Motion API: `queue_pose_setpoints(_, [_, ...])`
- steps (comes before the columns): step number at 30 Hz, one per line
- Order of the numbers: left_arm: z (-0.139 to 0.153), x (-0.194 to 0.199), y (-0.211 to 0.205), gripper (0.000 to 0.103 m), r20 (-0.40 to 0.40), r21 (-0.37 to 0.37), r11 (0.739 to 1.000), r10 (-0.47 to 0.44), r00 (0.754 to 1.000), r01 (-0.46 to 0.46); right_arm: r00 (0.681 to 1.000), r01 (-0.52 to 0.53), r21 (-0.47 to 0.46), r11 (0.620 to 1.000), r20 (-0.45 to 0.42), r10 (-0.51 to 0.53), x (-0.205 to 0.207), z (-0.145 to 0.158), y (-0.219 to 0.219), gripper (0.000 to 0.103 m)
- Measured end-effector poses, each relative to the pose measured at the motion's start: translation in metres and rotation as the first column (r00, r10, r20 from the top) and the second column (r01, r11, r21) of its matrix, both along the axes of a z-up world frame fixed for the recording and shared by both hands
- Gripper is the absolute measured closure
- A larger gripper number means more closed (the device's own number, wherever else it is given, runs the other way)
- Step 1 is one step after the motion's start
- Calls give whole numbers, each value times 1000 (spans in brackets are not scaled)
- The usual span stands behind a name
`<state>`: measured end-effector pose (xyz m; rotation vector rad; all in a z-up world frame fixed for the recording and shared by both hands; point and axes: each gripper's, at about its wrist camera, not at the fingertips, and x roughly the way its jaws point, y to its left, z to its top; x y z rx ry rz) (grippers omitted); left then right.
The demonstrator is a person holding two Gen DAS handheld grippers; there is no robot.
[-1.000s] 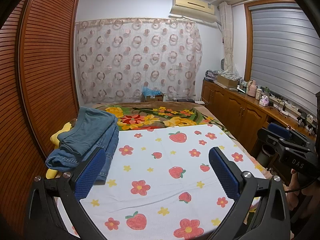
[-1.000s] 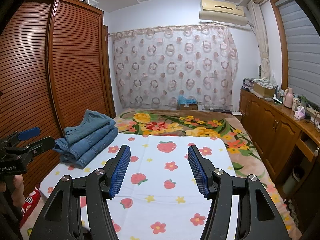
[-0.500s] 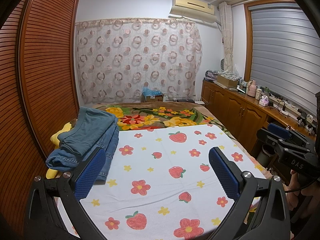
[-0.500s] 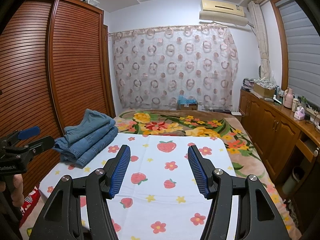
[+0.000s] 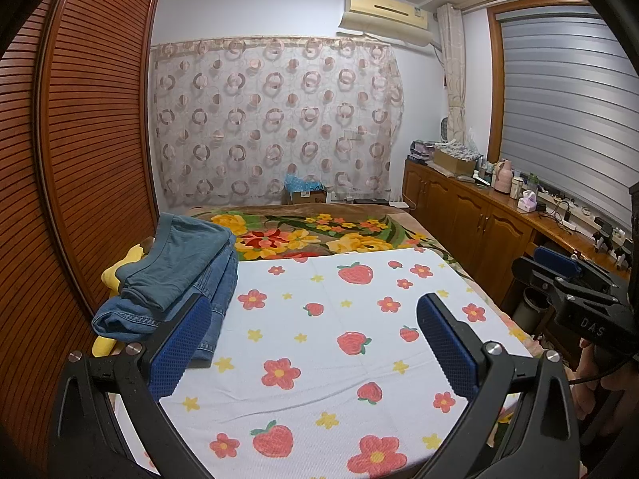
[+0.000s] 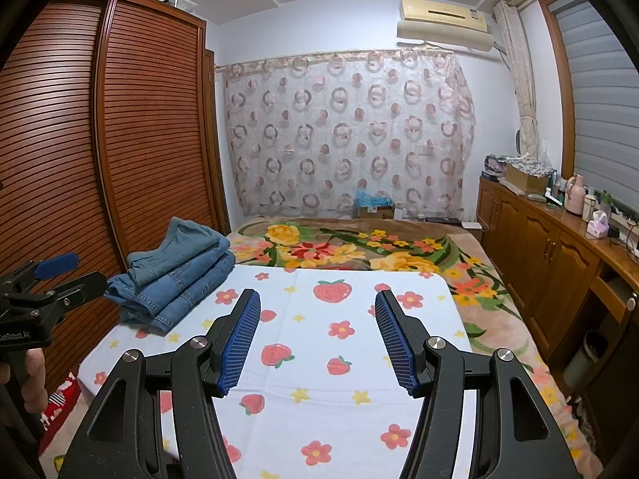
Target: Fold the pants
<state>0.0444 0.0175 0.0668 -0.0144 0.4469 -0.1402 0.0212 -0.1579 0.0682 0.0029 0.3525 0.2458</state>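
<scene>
Pants [image 6: 175, 271] folded in a stack on the sheet [image 5: 319, 343], beyond and left of both jaws, left gripper [image 5: 313, 329] spread wide and empty, right gripper [image 6: 317, 331] open, holding nothing

The letters "DAS" are seen in pale print on the side of the black right gripper [image 5: 591, 311], in the left wrist view. On the black left gripper [image 6: 24, 319], in the right wrist view, "GenRobot.AI" can just be read, partly cut off.
</scene>
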Motion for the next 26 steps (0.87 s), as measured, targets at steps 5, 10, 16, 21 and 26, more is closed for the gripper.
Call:
queue_pose_setpoints(5, [0, 0, 0, 0, 0, 0, 1000, 0, 1000, 0, 1000, 0, 0, 1000, 0, 0, 0, 0, 0, 41])
queue_pose_setpoints(10, [0, 0, 0, 0, 0, 0, 1000, 1, 1000, -1, 1000, -1, 0, 1000, 0, 1, 0, 0, 0, 41])
queue_pose_setpoints(16, [0, 0, 0, 0, 0, 0, 1000, 0, 1000, 0, 1000, 0, 0, 1000, 1, 0, 0, 0, 0, 41])
queue_pose_setpoints(21, [0, 0, 0, 0, 0, 0, 1000, 0, 1000, 0, 1000, -1, 0, 1000, -1, 1, 0, 0, 0, 41])
queue_pose_setpoints(26, [0, -1, 0, 0, 1, 0, 1000, 0, 1000, 0, 1000, -2, 2, 1000, -3, 2, 0, 0, -1, 41])
